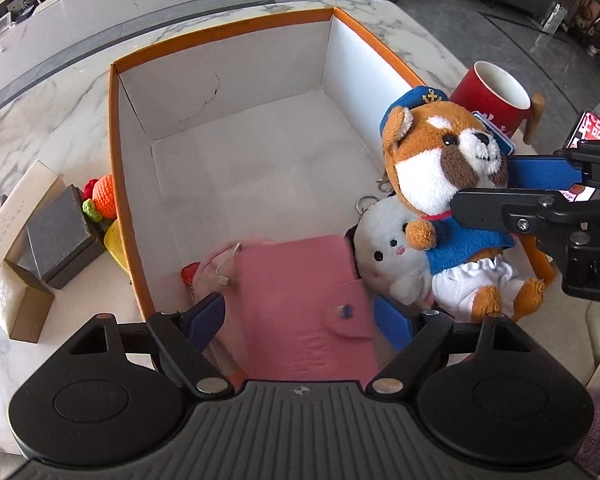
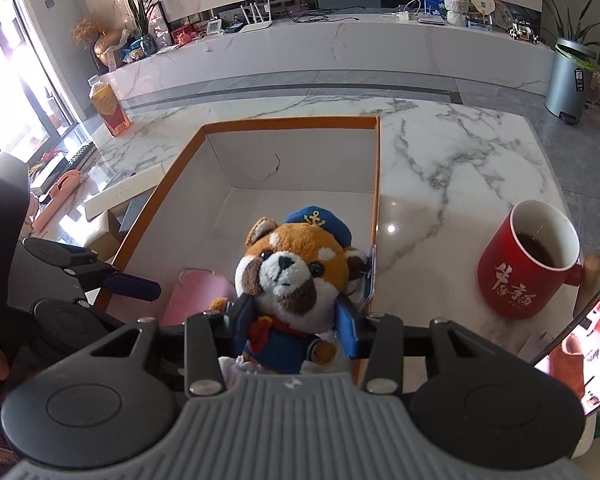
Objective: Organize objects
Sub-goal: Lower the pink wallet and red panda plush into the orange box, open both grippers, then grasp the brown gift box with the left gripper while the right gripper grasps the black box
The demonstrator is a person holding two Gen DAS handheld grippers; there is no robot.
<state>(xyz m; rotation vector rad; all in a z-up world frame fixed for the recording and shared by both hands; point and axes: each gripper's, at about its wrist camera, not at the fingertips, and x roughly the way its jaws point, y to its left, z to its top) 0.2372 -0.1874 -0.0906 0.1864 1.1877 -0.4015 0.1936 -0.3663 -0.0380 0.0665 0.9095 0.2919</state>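
An orange-rimmed white box [image 1: 236, 128] stands on the marble table; it also shows in the right wrist view [image 2: 292, 168]. A pink wallet [image 1: 304, 296] lies in the box's near end, blurred, between the fingers of my left gripper [image 1: 304, 320], which stand apart beside it. My right gripper [image 2: 296, 320] is shut on a plush dog in a sailor suit [image 2: 292, 276] and holds it over the box's right wall; the dog also shows in the left wrist view [image 1: 440, 168]. A small white plush [image 1: 392, 252] lies in the box beside the wallet.
A red mug of dark drink [image 2: 528, 264] stands on the table right of the box. A phone [image 2: 580, 344] lies at the right edge. Small boxes [image 1: 56, 236] and a crocheted orange toy [image 1: 104, 196] sit left of the box. A bottle [image 2: 108, 104] stands far left.
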